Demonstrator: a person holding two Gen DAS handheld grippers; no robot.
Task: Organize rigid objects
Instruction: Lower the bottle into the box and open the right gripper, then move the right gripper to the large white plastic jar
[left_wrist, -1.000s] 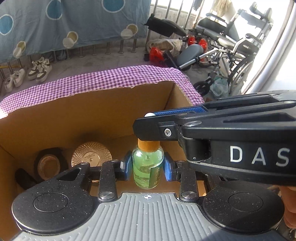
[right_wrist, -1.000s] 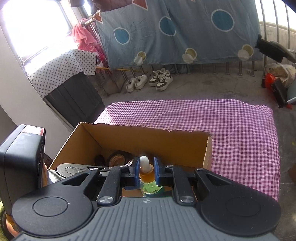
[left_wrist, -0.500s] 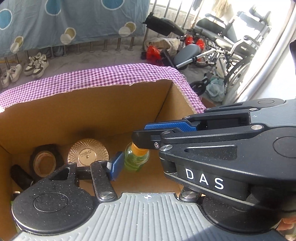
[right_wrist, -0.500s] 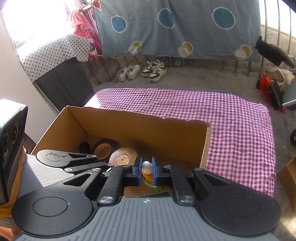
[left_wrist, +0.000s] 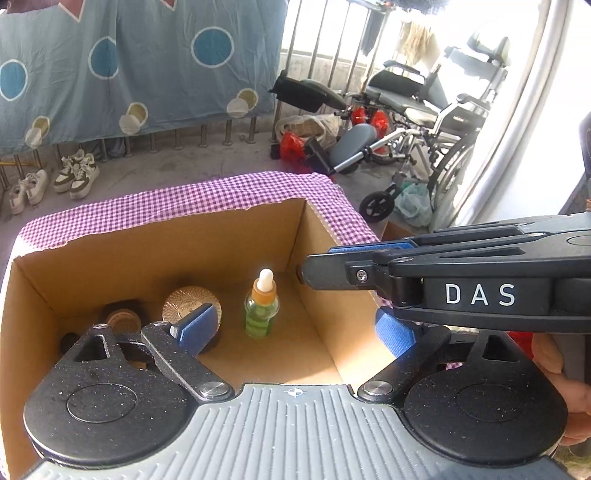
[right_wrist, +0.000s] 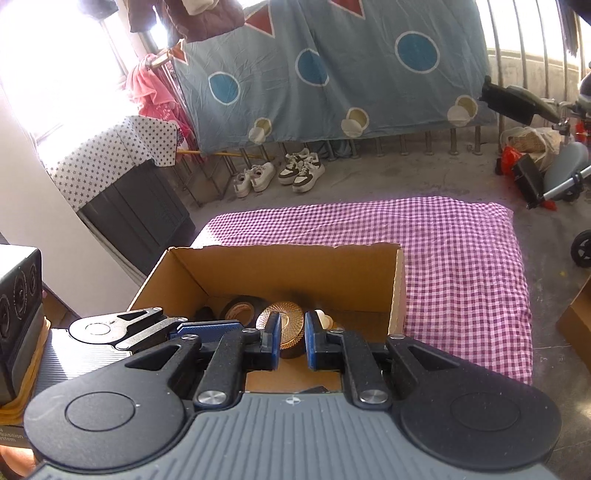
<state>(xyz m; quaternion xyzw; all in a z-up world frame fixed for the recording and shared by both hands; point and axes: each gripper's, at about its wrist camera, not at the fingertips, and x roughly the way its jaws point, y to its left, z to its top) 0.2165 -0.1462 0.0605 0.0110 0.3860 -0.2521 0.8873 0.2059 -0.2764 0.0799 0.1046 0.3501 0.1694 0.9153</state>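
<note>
Both jaws empty: left gripper (left_wrist: 295, 325) just opened, dropper bottle (left_wrist: 261, 308) beyond; right gripper (right_wrist: 290, 345) closed.

Left claw (left_wrist: 295, 325): jaws spread wide, just been opening, nothing between the blue pads (left_wrist: 195, 323); pointed steeply downward. Seen in the right view as a flat black linkage at lower left, blue pad face up.

Right claw (right_wrist: 291, 341): jaws drawn close, only a narrow gap between blue pads (right_wrist: 274, 341), nothing pinched in it. Angled downward. In the left view, crossing from the right edge above the left claw's right finger, fingertips together.

Bare hand (left_wrist: 565, 387) at lower right edge of left view, wrapped under the right claw's body.
</note>
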